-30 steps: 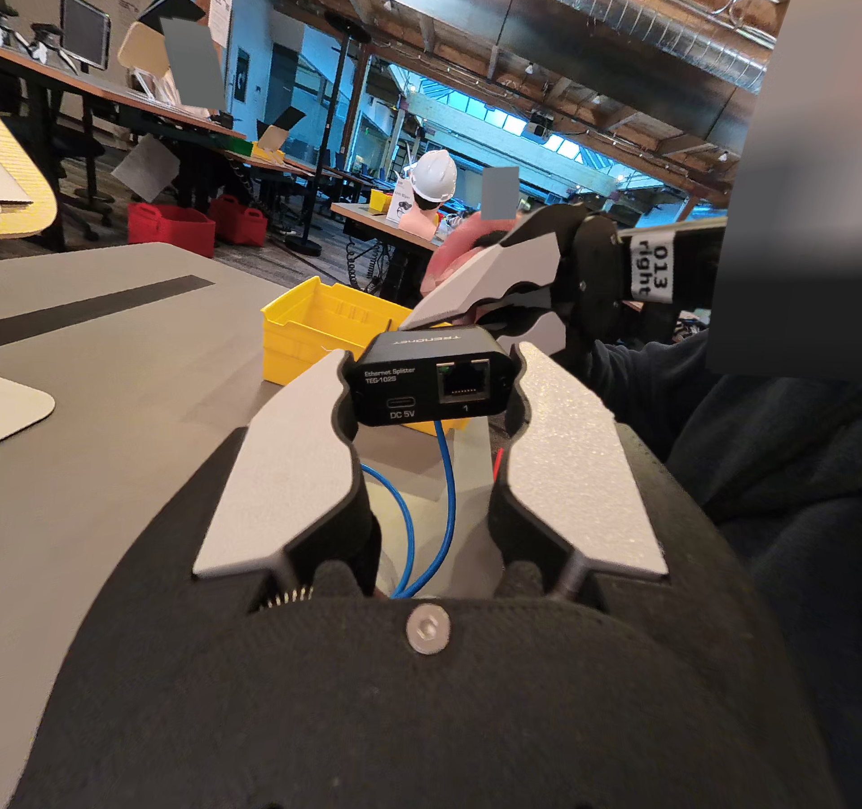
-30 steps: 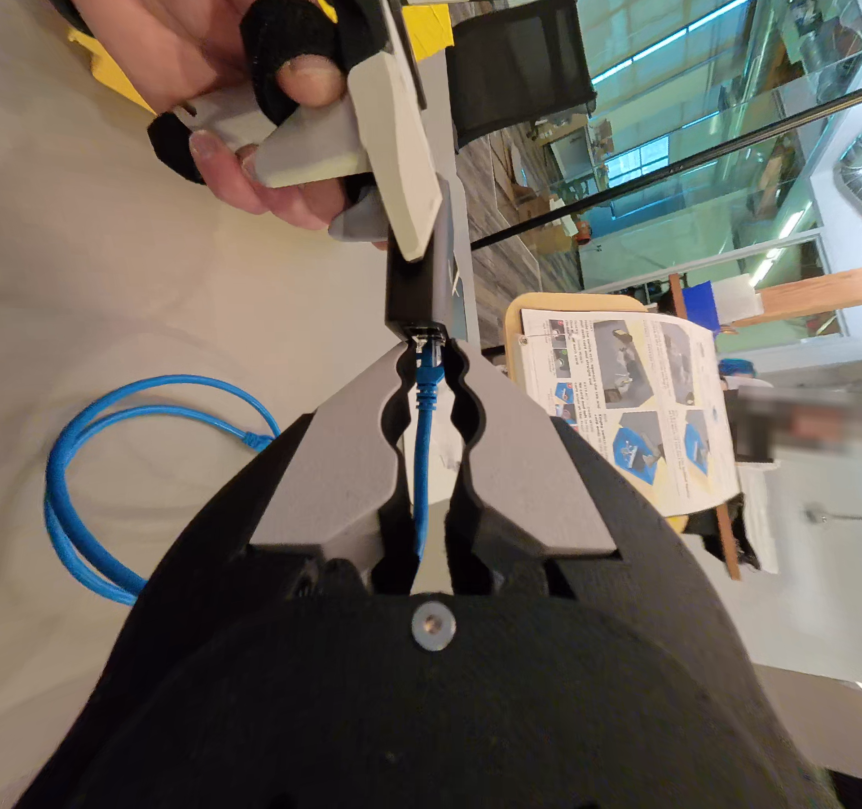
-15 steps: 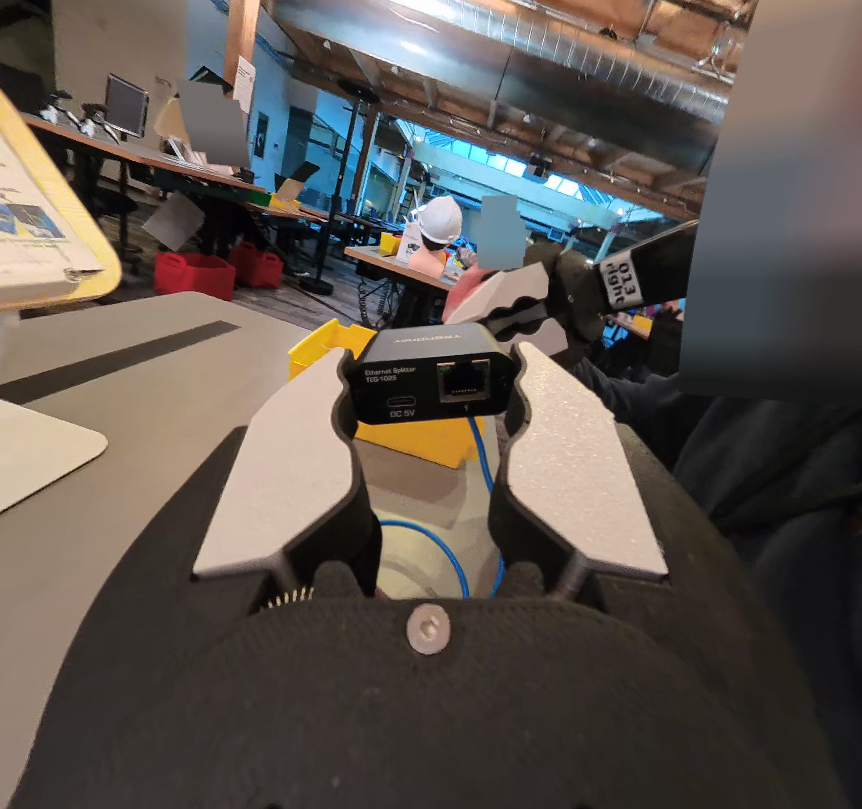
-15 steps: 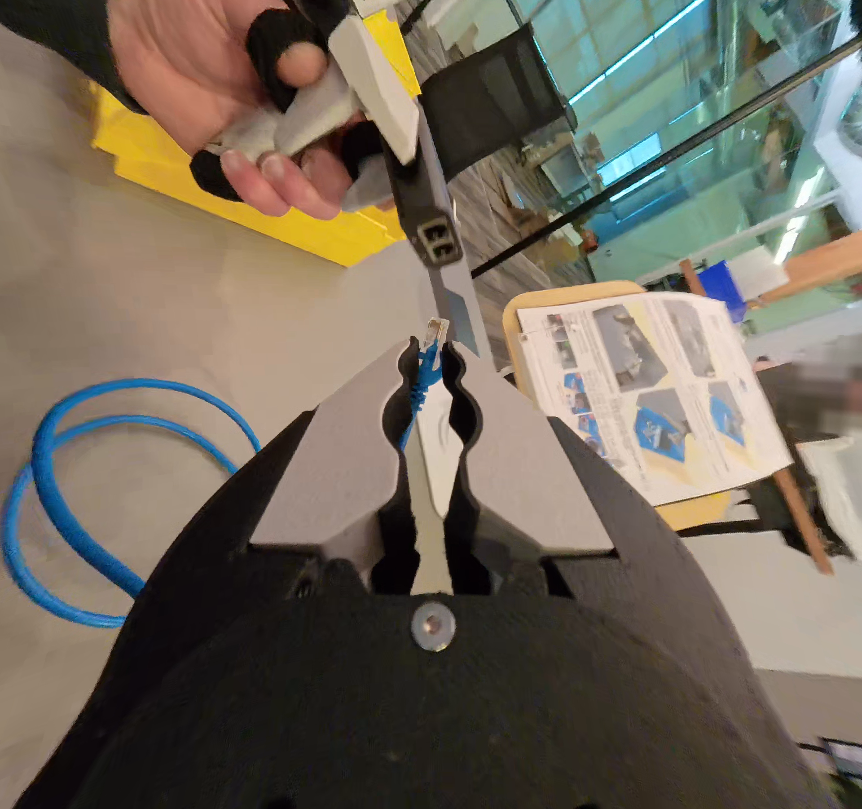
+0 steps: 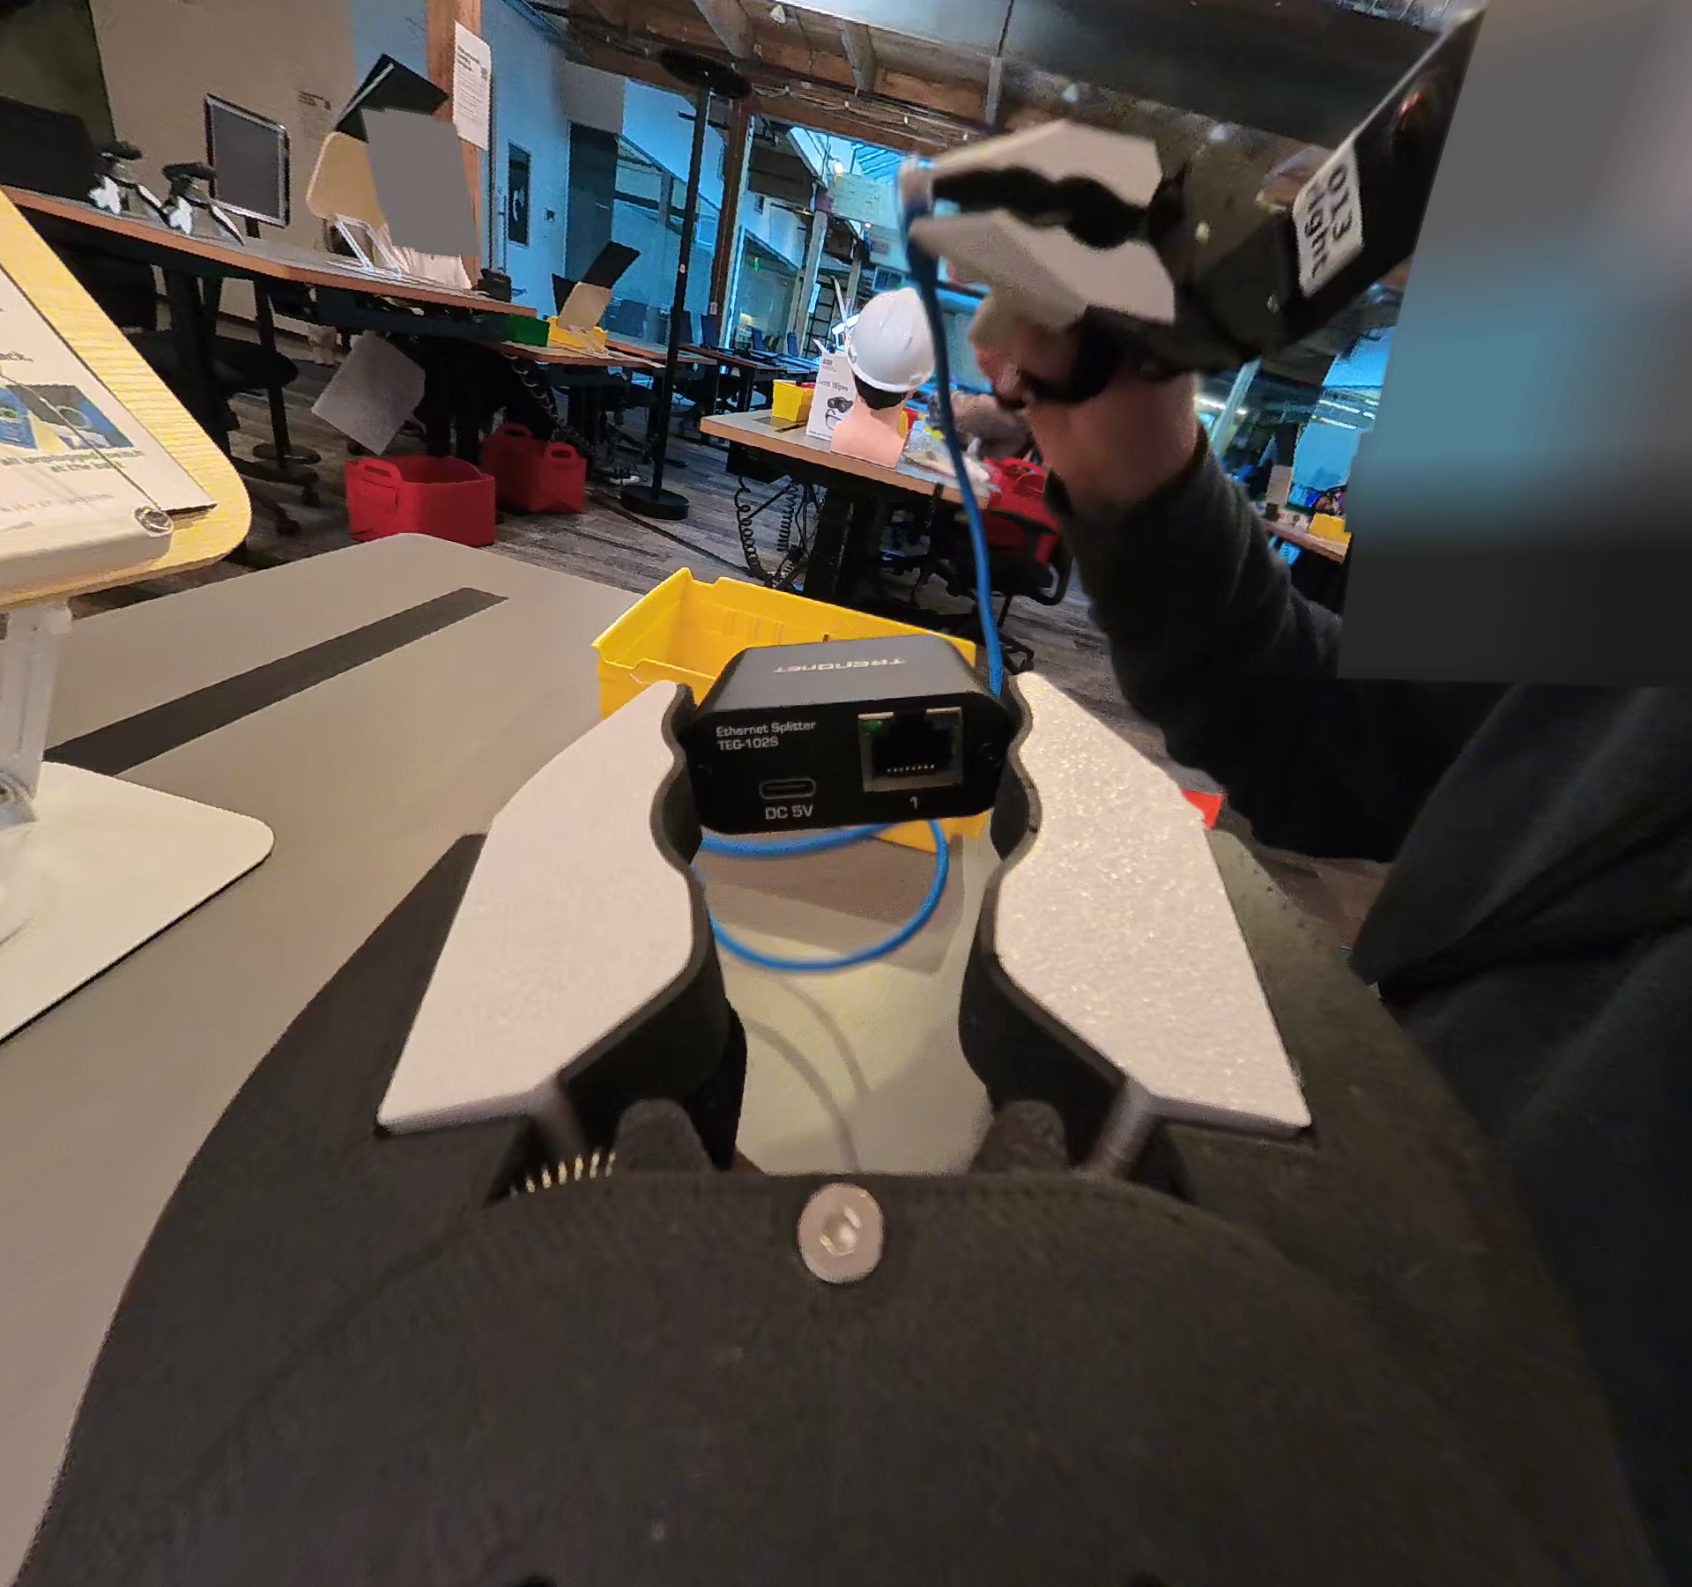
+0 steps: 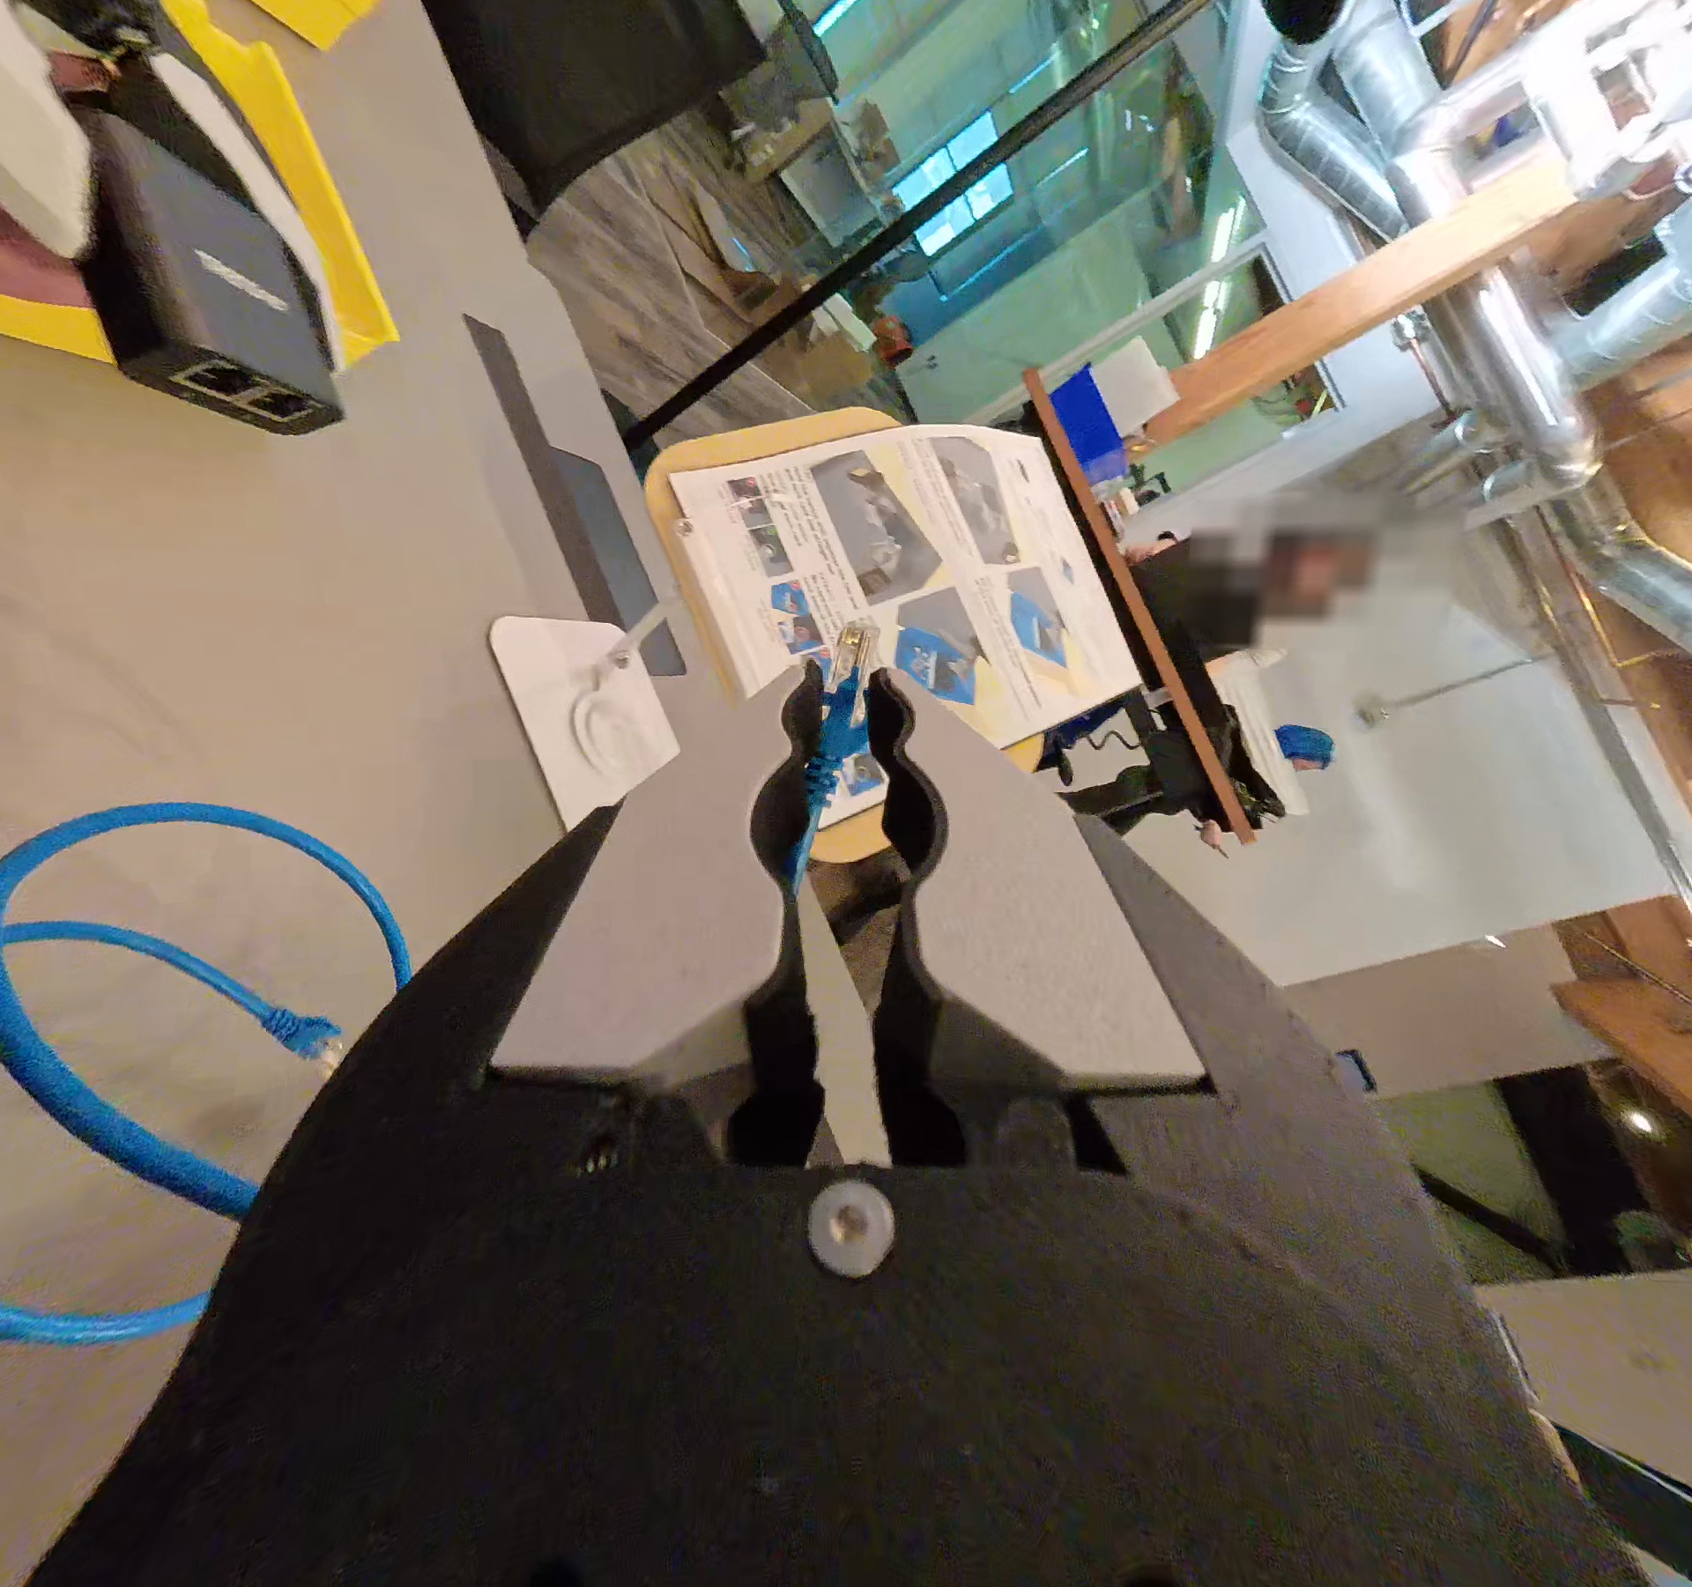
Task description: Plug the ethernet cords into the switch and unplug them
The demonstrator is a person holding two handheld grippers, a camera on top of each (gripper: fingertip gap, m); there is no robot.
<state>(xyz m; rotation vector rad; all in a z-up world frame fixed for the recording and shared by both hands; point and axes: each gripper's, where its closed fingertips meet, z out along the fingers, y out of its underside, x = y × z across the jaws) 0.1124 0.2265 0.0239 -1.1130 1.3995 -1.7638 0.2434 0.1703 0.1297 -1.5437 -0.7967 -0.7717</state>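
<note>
The left gripper [image 5: 847, 756] clamps the black switch [image 5: 847, 742]; the right gripper [image 6: 838, 687], above it, pinches the blue ethernet cord's plug [image 6: 847, 673], probably loosely, so it could twist askew.

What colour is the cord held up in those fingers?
Blue cord, with a clear plug; clearest in the right wrist view.

Open workshop, exposed wood beams [image 5: 916, 69], silver ducting [image 6: 1465, 197], long desks [image 5: 275, 261], grey floor [image 5: 568, 527], skylights
</note>
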